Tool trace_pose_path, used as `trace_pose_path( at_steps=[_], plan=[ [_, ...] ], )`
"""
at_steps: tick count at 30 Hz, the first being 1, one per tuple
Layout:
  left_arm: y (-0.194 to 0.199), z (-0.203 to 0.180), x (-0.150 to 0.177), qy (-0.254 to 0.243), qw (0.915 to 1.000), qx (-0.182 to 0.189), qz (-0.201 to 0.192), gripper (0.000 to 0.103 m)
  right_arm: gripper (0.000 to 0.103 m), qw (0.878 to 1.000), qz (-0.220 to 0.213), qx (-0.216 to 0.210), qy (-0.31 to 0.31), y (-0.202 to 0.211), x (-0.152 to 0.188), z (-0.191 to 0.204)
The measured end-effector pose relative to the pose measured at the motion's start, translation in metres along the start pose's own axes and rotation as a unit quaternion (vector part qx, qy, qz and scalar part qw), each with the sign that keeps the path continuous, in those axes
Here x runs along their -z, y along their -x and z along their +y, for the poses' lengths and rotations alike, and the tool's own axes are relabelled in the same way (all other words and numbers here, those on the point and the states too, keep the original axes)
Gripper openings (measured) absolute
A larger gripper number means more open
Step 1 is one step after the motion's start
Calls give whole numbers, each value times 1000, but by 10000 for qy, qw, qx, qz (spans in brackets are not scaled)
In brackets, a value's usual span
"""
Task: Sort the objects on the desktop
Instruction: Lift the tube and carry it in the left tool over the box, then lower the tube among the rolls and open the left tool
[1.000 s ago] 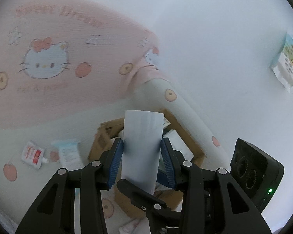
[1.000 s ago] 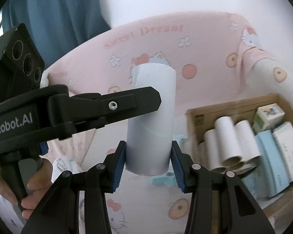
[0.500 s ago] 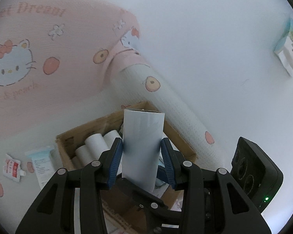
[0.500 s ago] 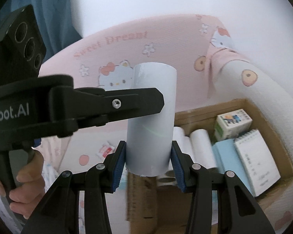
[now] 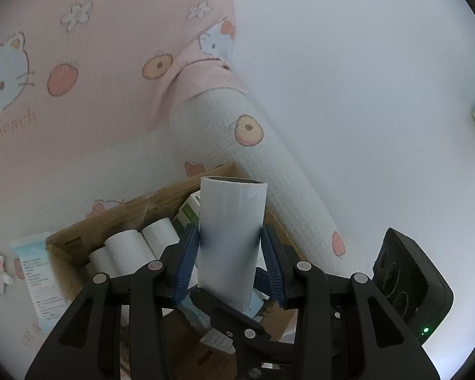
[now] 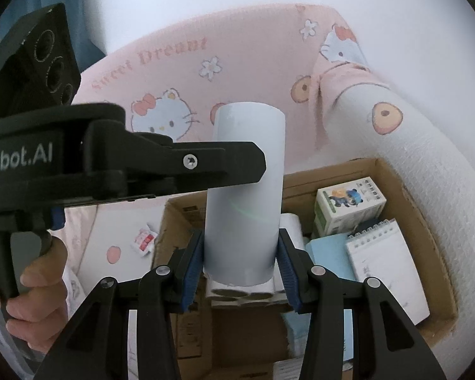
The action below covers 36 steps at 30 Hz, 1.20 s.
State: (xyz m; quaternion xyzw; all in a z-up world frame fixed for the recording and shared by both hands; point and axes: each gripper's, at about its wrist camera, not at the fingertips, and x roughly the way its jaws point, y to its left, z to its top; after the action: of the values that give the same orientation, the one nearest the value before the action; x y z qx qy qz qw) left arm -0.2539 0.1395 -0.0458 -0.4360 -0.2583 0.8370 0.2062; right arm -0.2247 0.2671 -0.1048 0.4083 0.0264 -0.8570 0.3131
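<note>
White roll [image 6: 243, 196]: light, stiff, smooth, crushable; grasp mid-body.
Right gripper [image 6: 240, 262]: clamped on its lower end.
Left gripper [image 5: 229, 255]: clamped across it too.
Cardboard box [image 6: 427, 221]: below.

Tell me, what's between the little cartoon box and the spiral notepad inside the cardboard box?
In the right wrist view, a dark object peeks out between the small white-and-green cartoon carton and the white spiral notepad in the brown cardboard box. It is too hidden to identify.

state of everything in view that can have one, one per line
left gripper: jaws shut on a white roll, held upright
right gripper: jaws shut on the same white roll
cardboard box: open, partly filled
stored rolls: lying on their sides in the box
spiral notepad: closed, flat in the box
</note>
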Motion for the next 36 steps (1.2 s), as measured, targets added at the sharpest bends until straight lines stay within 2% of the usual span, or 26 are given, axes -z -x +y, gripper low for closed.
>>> trace_pose_path(
  at_steps=[8,21,24,30,36],
  plan=[
    [-36,25,5,389,9987,-106,299,44,42,9984,556,-59,114,-24,-1,-13],
    [-67,42,15,295,9941,-568,870,44,42,9860,1586,-239,461,-69,8,-24],
    [-73,41,14,155,9935,-679,898,44,42,9841,1675,-230,538,-74,9,-24],
    [-75,40,17,-72,9904,-1002,949,44,42,9824,1776,-474,328,-78,6,-32],
    [-63,39,20,-167,9909,-1032,847,44,42,9823,1749,-659,116,-73,2,-41]
  ],
)
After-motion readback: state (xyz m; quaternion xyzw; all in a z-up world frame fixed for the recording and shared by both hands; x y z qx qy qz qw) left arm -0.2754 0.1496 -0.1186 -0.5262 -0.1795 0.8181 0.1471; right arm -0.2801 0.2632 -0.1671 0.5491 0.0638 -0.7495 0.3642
